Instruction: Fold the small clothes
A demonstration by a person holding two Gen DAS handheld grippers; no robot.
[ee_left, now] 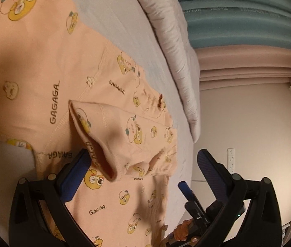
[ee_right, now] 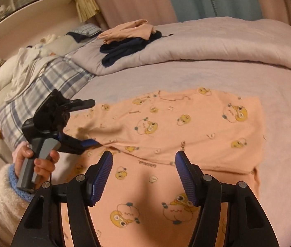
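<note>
Right jaws: the right gripper [ee_right: 143, 175] stands spread with nothing between the pads, hovering over the near part of the peach garment [ee_right: 186, 127].
Left jaws: the left gripper [ee_left: 143, 170] is also spread. In the right wrist view its lower finger tip lies at or on the cloth at a crease while the upper finger stands clear above, so nothing is pinched.
Held by: a hand [ee_right: 36, 162] in a fleecy sleeve with a blue cuff grips the left gripper's handle, at the left side of the right wrist view.
Garment: peach, printed with yellow cartoon faces and the word GAGAGA. It lies spread on the bed [ee_right: 186, 76], one layer already doubled over.
Folded flap: a small turned-over piece [ee_left: 108, 135] with a rolled edge lies just ahead of the left gripper, between its fingers in the left wrist view.
Long axis: in the right wrist view the garment runs left to right across the bed, the crease lying along that line just beyond the right gripper's fingers.
Nearer hand: the left gripper is at the crease's left end. The right gripper is over the middle, with the garment's right end well apart from both.
Likely next: probably a pinch at an edge for another fold, which I judge only from the spread jaws.
Beyond: a pale duvet [ee_right: 227, 45] heaped behind, with dark clothes [ee_right: 122, 49] on it.
</note>
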